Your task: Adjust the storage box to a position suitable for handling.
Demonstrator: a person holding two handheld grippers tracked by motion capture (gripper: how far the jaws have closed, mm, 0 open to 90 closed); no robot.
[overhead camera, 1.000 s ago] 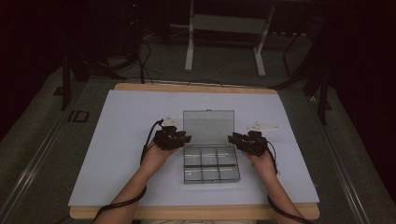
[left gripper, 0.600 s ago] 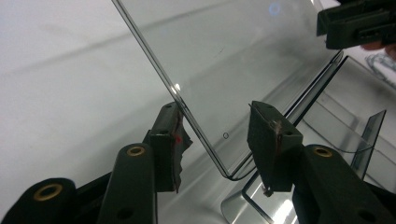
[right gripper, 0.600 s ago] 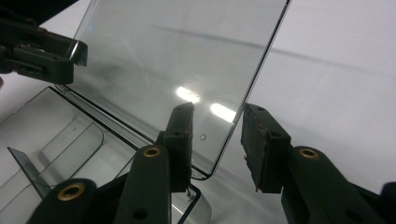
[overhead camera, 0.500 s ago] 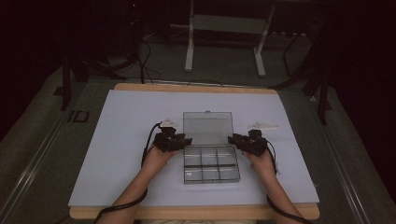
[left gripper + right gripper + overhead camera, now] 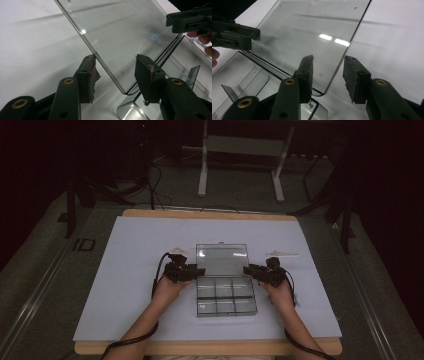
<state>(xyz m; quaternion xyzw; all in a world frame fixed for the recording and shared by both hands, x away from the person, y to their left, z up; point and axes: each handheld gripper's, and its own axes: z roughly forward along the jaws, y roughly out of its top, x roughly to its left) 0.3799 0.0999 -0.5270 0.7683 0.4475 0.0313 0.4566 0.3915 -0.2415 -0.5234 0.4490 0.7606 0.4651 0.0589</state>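
- Clear plastic box (image 5: 226, 292) sits mid-bench on the pale blue sheet (image 5: 125, 285), its six compartments toward the near edge.
- Lid (image 5: 222, 259) stands raised and leaning back on the box's far side.
- Left gripper (image 5: 192, 271) is at the lid's left edge; its jaws have just been opening, and they stand apart with the lid's lower corner between them, pads off the plastic.
- Right gripper (image 5: 250, 270) is at the lid's right edge; its jaws have also just been opening, and the lid's corner lies loose in the gap.
- Bench (image 5: 210, 215) has a wooden rim.
- White piece (image 5: 281, 254) lies far right of the box; another (image 5: 177, 250) lies just beyond the left gripper.
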